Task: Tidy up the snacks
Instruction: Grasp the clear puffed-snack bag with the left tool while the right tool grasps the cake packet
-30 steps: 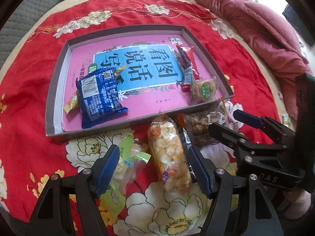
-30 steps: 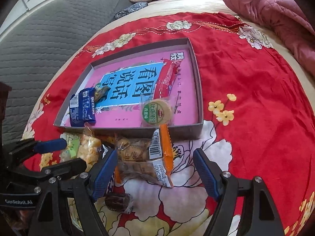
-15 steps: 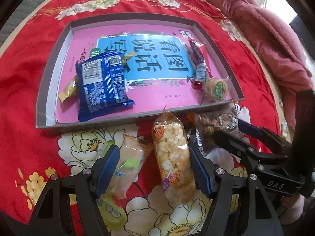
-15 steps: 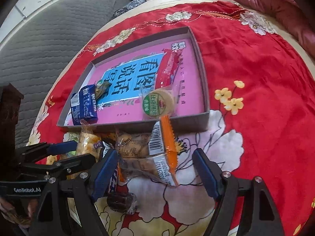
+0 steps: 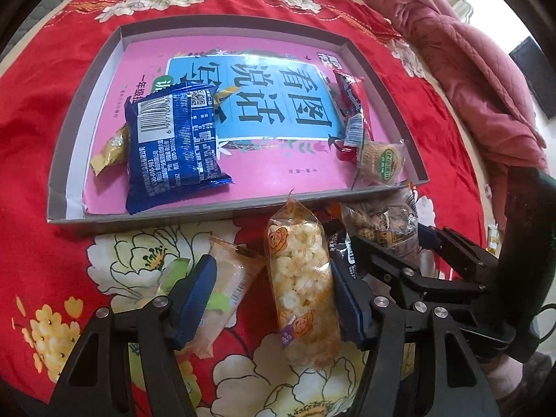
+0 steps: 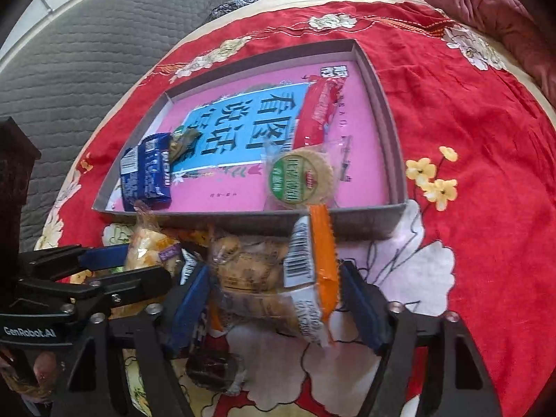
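Note:
My left gripper (image 5: 274, 299) points down over the red floral cloth, jaws closing. A clear pack of puffed rice snack (image 5: 302, 288) and a pale wafer pack (image 5: 226, 288) lie between its blue pads, which do not plainly press them. Beside it my right gripper (image 6: 278, 299) is also closing, straddling a clear pastry pack with an orange edge (image 6: 274, 278); its pads sit close to the pack's sides. Each gripper shows in the other view: right gripper (image 5: 389, 239), left gripper (image 6: 139, 266). Just beyond stands the grey tray (image 5: 173, 213).
The tray holds a blue pack (image 5: 173, 149), a red stick pack (image 5: 351, 104), a round biscuit (image 5: 382, 163) and a yellow candy (image 5: 111, 146). A small dark pack (image 6: 212, 365) lies by my right gripper. A pink quilt (image 5: 469, 69) lies at the far right.
Both grippers have sunk closer to the packs in front of the tray, and both pairs of jaws have narrowed around them. The snacks in the tray have not moved.

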`<state>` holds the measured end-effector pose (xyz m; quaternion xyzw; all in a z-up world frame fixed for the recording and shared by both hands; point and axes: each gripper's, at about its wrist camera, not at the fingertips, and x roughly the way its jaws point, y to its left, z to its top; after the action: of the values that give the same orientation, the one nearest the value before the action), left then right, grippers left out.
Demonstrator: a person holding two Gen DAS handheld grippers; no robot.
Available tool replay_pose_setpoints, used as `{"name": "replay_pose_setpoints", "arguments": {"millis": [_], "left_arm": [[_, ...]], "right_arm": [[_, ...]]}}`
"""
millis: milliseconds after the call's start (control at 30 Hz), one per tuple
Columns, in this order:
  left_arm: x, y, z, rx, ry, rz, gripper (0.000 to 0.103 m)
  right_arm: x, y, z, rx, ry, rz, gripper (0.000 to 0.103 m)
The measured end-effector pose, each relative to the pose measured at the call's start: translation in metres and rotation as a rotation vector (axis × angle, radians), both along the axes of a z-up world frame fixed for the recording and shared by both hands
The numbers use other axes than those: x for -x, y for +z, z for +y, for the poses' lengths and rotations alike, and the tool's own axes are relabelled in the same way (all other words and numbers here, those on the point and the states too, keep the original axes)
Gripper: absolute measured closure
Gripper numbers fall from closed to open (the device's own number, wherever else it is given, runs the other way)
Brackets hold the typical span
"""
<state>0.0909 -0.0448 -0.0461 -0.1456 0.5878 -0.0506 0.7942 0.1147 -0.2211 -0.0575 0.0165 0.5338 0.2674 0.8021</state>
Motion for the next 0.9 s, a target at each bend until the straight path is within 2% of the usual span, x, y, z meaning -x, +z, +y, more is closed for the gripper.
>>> {"name": "replay_pose_setpoints", "arguments": {"millis": [167,333,533,600,900], "left_arm": [[-0.002,-0.002,0.001,0.006,0.003,0.006,0.037],[-0.005,-0.004,-0.003,-0.019,-0.006,0.008,0.037],[-0.007,-0.003,-0.011,-0.038,-0.033,-0.011,0.051],[-0.008,-0.003,-0.014,-0.019,-0.047,-0.018,0.068],[-0.011,-0.003,-0.016,-0.004,-0.041,-0.033,0.069]], "right_arm": [[-0.001,-0.001,0.005,0.003,0.015,0.005,0.041],[0.000,0.001,0.001,-0.022,-0.004,0.019,0.048],[0.003,0.011,-0.007,-0.055,-0.009,0.019,0.051],[0.005,0.012,-0.007,-0.057,-0.003,0.020,0.051],[0.002,0.017,-0.020,-0.125,-0.050,0.044,0.051]]}}
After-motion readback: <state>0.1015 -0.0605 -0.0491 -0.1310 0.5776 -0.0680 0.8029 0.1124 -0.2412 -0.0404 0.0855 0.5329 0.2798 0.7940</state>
